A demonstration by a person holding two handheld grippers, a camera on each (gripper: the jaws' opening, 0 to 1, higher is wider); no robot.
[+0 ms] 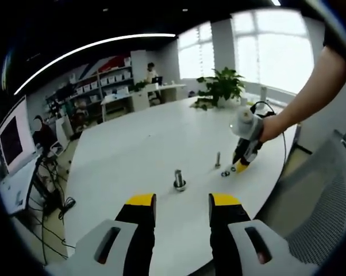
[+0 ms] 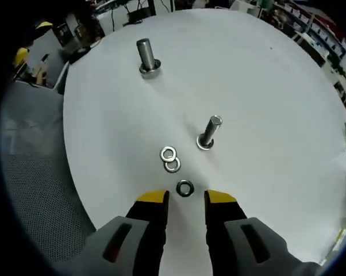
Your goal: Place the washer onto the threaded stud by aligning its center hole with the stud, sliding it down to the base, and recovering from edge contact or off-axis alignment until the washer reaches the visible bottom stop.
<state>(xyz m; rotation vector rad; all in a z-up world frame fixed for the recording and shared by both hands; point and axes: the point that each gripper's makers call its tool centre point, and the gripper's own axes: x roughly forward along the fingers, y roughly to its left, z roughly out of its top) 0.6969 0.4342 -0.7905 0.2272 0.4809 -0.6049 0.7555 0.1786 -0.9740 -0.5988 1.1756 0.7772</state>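
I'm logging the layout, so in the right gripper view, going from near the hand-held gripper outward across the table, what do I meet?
Hand-held gripper → dark washer → pair of silver washers → nearer stud → farther stud.

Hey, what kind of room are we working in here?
Probably an open-plan office or lab: a large white table, storage shelves along the far wall, a potted plant by big windows, and a monitor at a side desk.
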